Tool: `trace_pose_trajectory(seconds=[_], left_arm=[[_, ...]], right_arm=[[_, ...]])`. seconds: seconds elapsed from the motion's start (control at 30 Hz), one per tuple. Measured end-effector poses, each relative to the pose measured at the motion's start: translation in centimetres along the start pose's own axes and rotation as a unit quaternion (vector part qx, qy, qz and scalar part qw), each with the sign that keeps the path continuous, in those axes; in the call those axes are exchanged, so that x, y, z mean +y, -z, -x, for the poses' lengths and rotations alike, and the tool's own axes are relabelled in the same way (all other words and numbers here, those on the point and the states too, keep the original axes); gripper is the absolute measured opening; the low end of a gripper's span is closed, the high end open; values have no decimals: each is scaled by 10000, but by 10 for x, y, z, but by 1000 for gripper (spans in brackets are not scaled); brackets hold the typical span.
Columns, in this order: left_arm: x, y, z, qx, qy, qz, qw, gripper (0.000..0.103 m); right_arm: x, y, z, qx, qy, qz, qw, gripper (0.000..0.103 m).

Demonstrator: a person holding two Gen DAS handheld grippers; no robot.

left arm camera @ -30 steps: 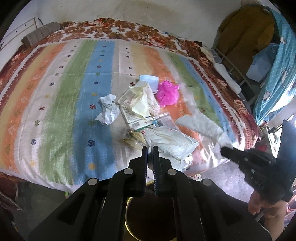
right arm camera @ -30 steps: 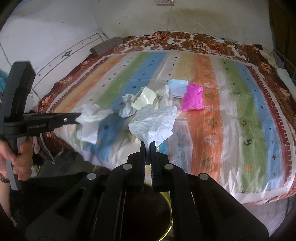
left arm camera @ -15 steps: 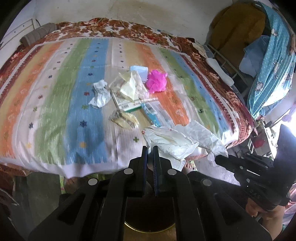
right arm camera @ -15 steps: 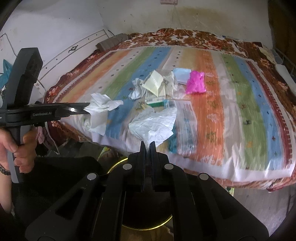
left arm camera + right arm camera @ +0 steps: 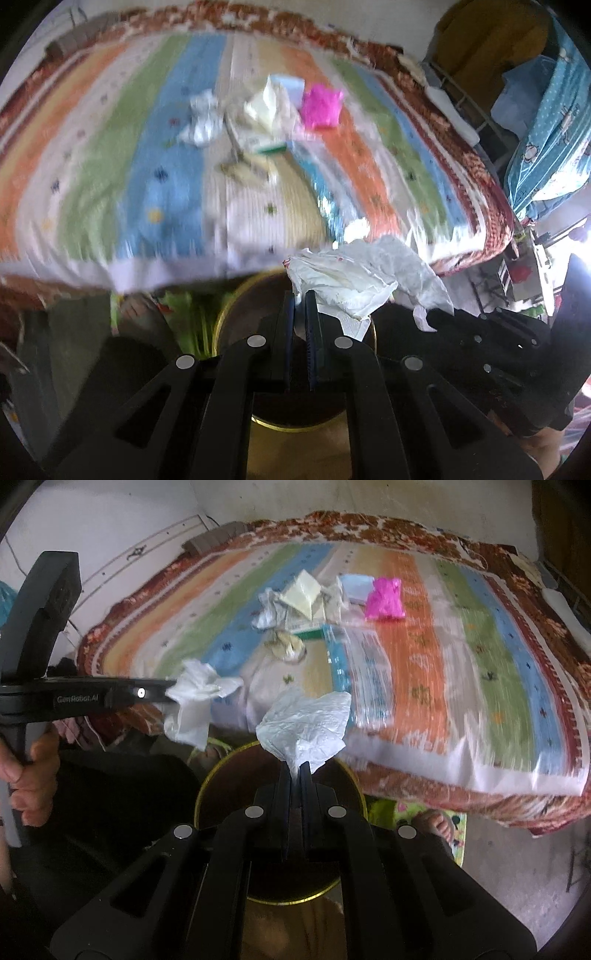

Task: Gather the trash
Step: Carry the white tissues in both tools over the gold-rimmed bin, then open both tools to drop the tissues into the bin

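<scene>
"GenRobot.AI" in pale letters on the left tongs (image 5: pixel 173 696), side of arm

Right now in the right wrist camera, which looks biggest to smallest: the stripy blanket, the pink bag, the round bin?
1. stripy blanket, easily the largest.
2. round bin; it is nearer the camera, so that inflates it.
3. pink bag, smallest and farthest.

The round bin (image 5: pixel 207 794) mouth lies open just below both grippers. The bed (image 5: pixel 461 768) edge closes off the far side; bare floor (image 5: pixel 517 867) is free to the right.
</scene>
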State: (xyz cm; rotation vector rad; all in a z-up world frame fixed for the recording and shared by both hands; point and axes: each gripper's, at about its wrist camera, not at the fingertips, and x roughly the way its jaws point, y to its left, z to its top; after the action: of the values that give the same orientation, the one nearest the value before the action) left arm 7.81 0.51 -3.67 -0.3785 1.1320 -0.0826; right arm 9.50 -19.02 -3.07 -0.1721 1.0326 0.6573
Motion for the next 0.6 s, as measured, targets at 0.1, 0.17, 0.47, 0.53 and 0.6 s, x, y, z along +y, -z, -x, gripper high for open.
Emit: trace_pose_trajectory(seconds=[0.1, 0.17, 0.47, 0.53, 0.6], left_arm=[[-1, 7, -8, 84, -160, -13, 9998, 5], [-1, 12, -13, 157, -206, 6, 9997, 5], [2, 25, -36, 555, -501, 114, 9971, 5], [3, 25, -40, 637, -469, 149, 9968, 6], [5, 23, -42, 664, -473, 203, 9965, 17]], right_arm=[[1, 7, -6, 177, -6, -70, 9998, 4], [2, 12, -10, 273, -26, -92, 9996, 4], [5, 33, -35, 879, -138, -354, 9954, 4], [5, 35, -42, 1017, -139, -410, 9939, 4], [4, 36, -45, 1097, -90, -438, 9930, 5]])
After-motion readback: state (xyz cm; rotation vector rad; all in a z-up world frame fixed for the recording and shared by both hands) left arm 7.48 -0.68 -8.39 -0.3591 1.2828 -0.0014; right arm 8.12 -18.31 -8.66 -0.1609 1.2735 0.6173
